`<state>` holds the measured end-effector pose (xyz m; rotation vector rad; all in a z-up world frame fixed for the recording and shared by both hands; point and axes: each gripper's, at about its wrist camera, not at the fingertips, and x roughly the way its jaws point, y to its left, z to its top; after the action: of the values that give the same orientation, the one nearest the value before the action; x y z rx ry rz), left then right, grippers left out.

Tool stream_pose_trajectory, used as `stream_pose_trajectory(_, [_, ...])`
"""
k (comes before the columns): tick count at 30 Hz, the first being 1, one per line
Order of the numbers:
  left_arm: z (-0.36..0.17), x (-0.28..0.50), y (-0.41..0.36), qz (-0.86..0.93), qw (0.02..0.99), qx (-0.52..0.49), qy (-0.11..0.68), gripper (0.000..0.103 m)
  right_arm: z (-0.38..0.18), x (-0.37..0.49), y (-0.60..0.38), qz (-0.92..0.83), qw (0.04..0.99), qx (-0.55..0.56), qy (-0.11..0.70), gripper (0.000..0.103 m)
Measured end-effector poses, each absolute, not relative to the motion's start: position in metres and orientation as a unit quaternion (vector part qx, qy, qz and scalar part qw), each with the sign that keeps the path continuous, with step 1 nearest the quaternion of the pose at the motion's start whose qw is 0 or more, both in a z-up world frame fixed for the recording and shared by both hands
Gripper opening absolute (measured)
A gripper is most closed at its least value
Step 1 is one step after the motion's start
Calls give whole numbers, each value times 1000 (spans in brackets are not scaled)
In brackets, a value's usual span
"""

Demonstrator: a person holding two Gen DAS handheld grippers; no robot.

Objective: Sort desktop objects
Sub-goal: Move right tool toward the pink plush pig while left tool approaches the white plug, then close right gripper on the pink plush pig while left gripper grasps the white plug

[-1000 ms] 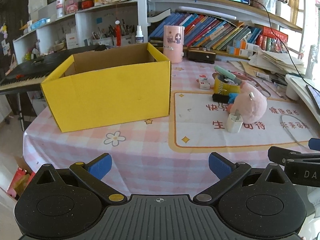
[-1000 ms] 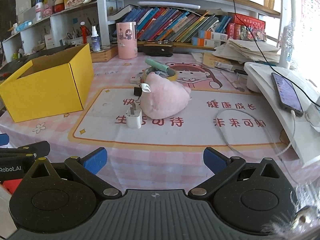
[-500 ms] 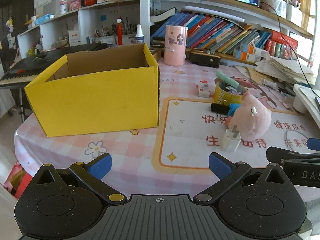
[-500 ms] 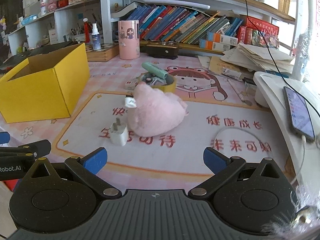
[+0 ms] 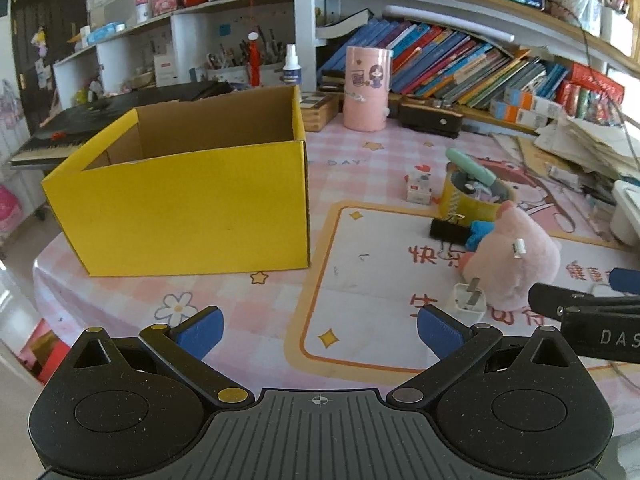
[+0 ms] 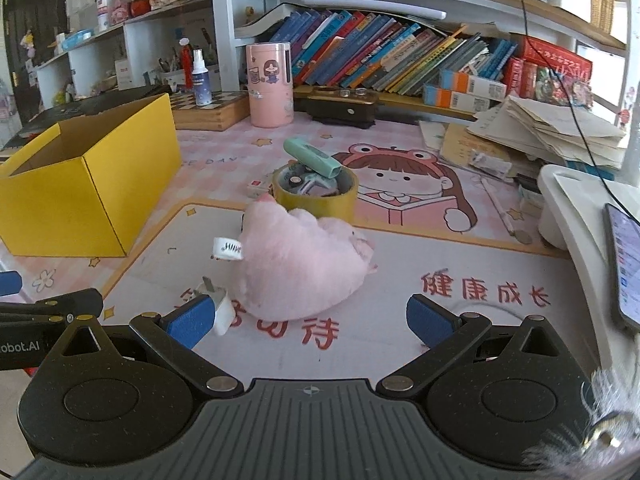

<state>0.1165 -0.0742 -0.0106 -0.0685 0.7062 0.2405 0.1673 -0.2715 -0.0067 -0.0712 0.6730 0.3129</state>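
Note:
An open yellow cardboard box [image 5: 188,208] stands on the table's left, also in the right wrist view [image 6: 84,184]. A pink plush toy [image 6: 300,268] lies on the desk mat, just ahead of my open right gripper [image 6: 308,320]. A white plug charger [image 6: 218,306] touches the plush's left side beside my left fingertip. A yellow tape roll [image 6: 314,190] holds small items and a teal marker [image 6: 312,156]. My left gripper [image 5: 318,328] is open and empty, low over the mat; plush [image 5: 516,264], charger [image 5: 466,302] and tape roll [image 5: 472,196] are to its right.
A black binder clip [image 5: 448,230] and a small white box [image 5: 418,188] lie near the tape roll. A pink canister [image 6: 268,84], bookshelves and paper stacks [image 6: 548,128] line the back. A phone on a white stand [image 6: 624,264] and a cable are at the right.
Both grippers moved forward over the table. The plush and charger now sit much closer to the right gripper; the yellow box looms larger in the left view.

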Motion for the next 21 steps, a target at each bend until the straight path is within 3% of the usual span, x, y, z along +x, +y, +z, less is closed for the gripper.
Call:
stream_pose_trajectory(13, [-7, 124, -70, 142, 929, -44, 340, 103, -15, 207, -264, 193, 920, -30, 339, 103])
stream_pose_trajectory(21, [-9, 138, -99, 60, 931, 11, 361, 103, -30, 239, -257, 203, 908, -45, 364, 103])
